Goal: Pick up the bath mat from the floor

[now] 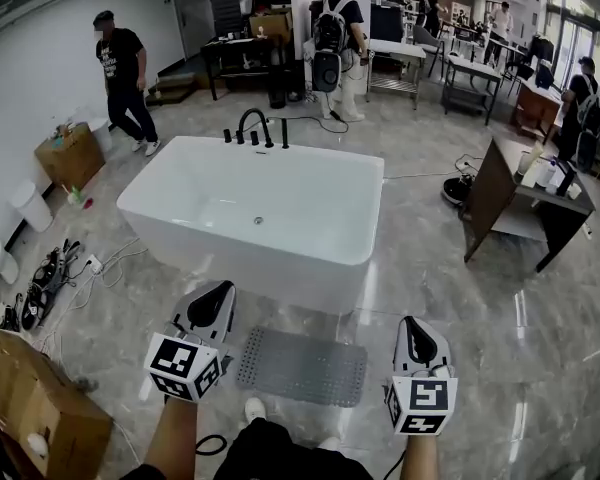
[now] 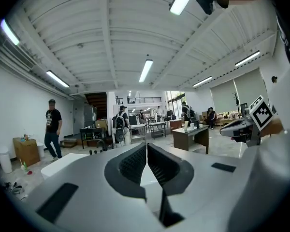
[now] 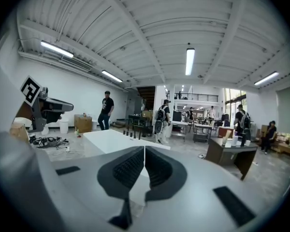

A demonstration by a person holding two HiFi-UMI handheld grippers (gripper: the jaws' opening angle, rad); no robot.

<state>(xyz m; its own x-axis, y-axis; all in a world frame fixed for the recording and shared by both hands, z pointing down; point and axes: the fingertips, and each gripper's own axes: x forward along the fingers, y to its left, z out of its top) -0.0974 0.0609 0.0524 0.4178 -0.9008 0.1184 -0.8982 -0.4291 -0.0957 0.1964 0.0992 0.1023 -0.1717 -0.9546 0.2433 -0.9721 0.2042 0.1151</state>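
**Bath mat flat on the floor, both claws closed and empty**

Head view: the bath mat (image 1: pixel 302 366), grey and studded, lies flat on the marbled floor (image 1: pixel 480 318), just in front of the white bathtub (image 1: pixel 270 268). It sits between your two claws as you look down. Your left claw (image 1: pixel 213 300) shows over the mat's left end. Your right claw (image 1: pixel 415 330) is off to the mat's right, apart from it. The toe of your shoe (image 1: pixel 253 408) is near the mat's near edge.

Left gripper view: your left claw's ribbed pads are pressed together with nothing between them. It looks out roughly level across the room, with the bathtub's rim beyond the pads. Your right claw shows at the right edge.

Right gripper view: your right claw's pads also meet, with nothing held. The bathtub stands beyond them, and your left claw shows at the left edge.
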